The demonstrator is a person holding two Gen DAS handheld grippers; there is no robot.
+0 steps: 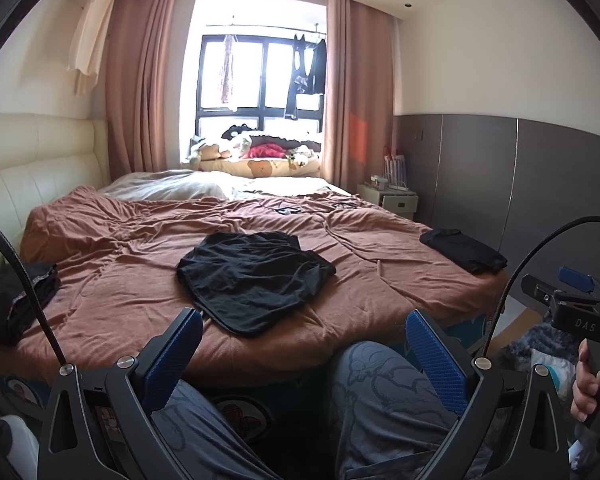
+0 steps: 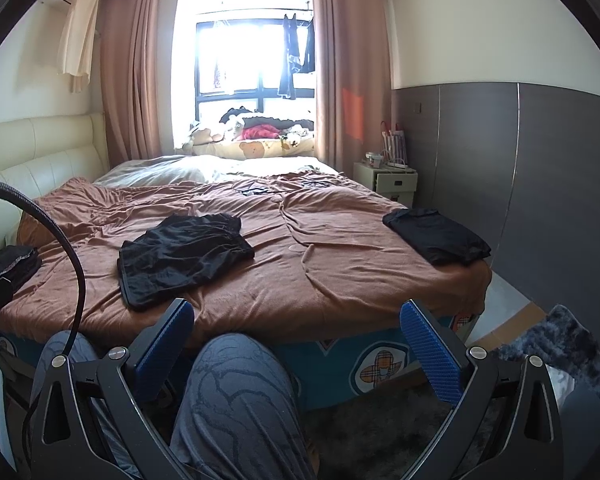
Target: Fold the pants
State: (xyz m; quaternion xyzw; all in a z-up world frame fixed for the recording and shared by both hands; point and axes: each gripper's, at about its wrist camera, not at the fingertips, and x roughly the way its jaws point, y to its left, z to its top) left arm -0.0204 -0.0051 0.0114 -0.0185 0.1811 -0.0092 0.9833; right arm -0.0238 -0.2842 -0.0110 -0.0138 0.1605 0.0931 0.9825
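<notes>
A pair of black pants [image 1: 256,280] [image 2: 184,254] lies spread and rumpled on the brown bedspread [image 1: 140,248] [image 2: 320,264], near the foot of the bed. My left gripper [image 1: 304,340] is open and empty, held back from the bed's edge, short of the pants. My right gripper [image 2: 298,332] is also open and empty, to the right of the pants and short of the bed. Both hang over the person's knees [image 1: 380,392] [image 2: 236,392] in grey patterned trousers. A hand [image 1: 592,384] holds the right tool's handle [image 1: 580,320].
A folded black garment [image 1: 464,254] [image 2: 436,236] sits at the bed's right corner. A dark pile of clothes [image 1: 16,300] [image 2: 12,264] rests at the left edge. Cables [image 1: 288,210] lie further up the bed. A nightstand [image 2: 396,180] and a grey wall panel stand on the right.
</notes>
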